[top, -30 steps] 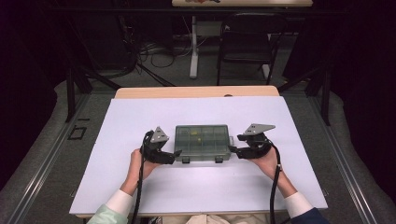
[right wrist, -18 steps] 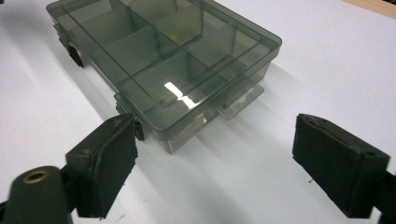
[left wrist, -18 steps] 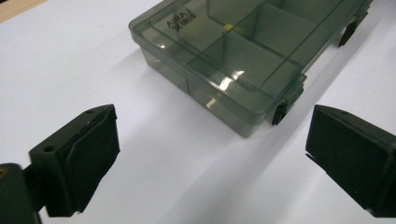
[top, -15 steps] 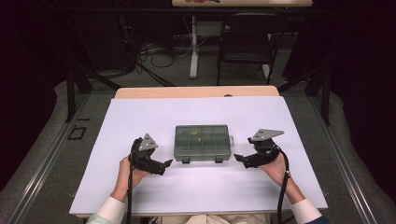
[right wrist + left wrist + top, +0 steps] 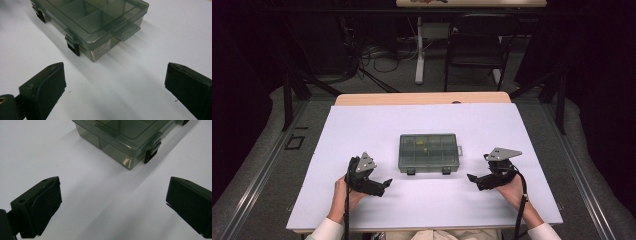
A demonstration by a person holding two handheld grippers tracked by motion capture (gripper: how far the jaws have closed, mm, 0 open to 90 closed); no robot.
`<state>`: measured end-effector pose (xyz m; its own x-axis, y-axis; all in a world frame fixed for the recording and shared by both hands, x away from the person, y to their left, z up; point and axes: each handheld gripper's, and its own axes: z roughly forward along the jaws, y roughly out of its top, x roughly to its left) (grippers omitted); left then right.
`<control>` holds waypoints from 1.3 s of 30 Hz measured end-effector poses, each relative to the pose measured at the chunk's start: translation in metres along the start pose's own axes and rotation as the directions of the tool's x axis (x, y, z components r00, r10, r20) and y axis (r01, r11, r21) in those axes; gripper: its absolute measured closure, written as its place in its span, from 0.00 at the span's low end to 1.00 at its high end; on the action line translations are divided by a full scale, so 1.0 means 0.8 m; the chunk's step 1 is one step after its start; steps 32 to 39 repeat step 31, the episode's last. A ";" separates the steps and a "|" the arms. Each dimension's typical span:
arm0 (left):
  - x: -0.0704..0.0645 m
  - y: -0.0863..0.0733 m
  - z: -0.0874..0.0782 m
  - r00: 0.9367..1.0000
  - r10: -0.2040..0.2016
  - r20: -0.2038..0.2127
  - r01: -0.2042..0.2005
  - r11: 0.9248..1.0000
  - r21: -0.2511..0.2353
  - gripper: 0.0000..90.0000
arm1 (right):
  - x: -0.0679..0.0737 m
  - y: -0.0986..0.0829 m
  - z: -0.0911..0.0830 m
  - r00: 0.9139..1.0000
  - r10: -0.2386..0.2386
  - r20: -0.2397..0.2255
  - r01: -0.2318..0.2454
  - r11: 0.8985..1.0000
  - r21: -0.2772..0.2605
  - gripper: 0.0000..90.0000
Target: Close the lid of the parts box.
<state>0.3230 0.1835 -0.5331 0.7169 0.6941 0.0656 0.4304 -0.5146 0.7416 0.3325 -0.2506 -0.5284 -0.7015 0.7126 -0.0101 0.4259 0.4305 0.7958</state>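
Clear smoky-green plastic compartment organizer box point(image 5: 429, 152) sits mid-surface on the white surface point(image 5: 362, 125), lid down, two black latches point(image 5: 411, 171) on its near edge. Left gripper point(image 5: 382, 186) near-left of it, right gripper point(image 5: 473, 179) near-right, both apart from the box, jaws wide apart, holding nothing. Box looks light, rigid, smooth and probably slippery; best gripped at side walls or latches. White label point(image 5: 102, 51) on a corner, print unreadable.

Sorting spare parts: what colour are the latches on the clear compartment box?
Black latches on the smoky-green translucent plastic compartment box; clearest in the right gripper view.
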 end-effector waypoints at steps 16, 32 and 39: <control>-0.008 -0.023 -0.013 1.000 -0.024 -0.018 0.024 1.000 -0.012 0.00 | 0.013 -0.025 -0.015 0.999 0.010 0.031 -0.009 0.999 -0.036 0.02; -0.013 -0.030 -0.019 1.000 -0.028 -0.014 0.028 1.000 -0.009 0.00 | 0.022 -0.040 -0.030 0.998 0.030 0.054 -0.026 0.997 -0.068 0.00; -0.013 -0.030 -0.019 1.000 -0.028 -0.014 0.028 1.000 -0.009 0.00 | 0.022 -0.040 -0.030 0.998 0.030 0.054 -0.026 0.997 -0.068 0.00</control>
